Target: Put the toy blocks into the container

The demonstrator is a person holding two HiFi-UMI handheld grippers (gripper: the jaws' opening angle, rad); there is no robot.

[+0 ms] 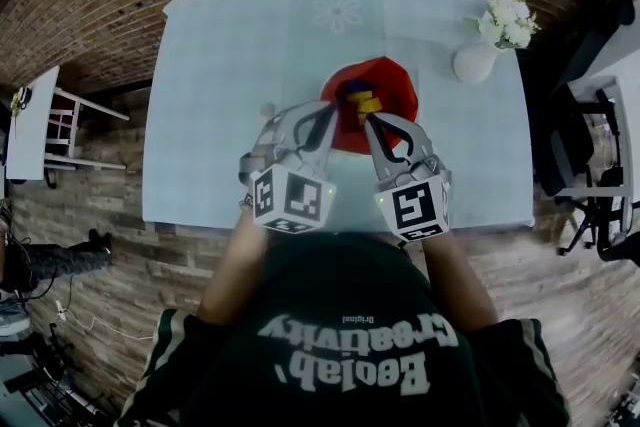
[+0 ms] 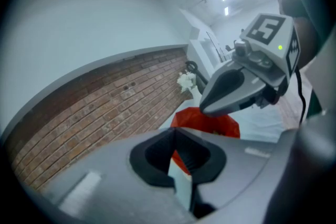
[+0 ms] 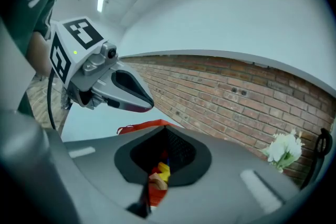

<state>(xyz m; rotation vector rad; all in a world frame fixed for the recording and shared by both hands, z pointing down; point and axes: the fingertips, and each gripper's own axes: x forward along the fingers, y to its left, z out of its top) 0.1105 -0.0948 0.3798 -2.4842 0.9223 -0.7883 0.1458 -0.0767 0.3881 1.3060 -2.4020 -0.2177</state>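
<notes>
- Toy blocks (image 1: 361, 99), with yellow and purple ones on top, are piled inside the red container (image 1: 398, 87) at the centre of the frame, on the pale worktop (image 1: 220, 95).
- The right gripper (image 1: 372, 121) sits at the container's near rim. Its jaws are fully together and pinch nothing. In its own view the yellow block shows beyond the tips, not between them.
- The left gripper (image 1: 328, 117) is just beside it, toward the rim's left. Its jaws are also together and empty, and only red container and cloth show through the slit.
- I judge the pile to be in place. From here I would draw both grippers up and back without brushing the rim, so that nothing tips out.
- A small pale thing (image 1: 267, 109) lies on the worktop just left of the left gripper. I cannot tell whether it is a block. If it is, I would spread the left jaws before lowering, grip it across flat sides, and carry it well over the rim.
- The dark top (image 1: 330, 315) at the bottom of the frame carries upside-down print that seems to read "Beolab Creativity", with a small "Original".
- The square markers (image 1: 413, 208) are patterns, not words. I can read no print on the blocks or container.
</notes>
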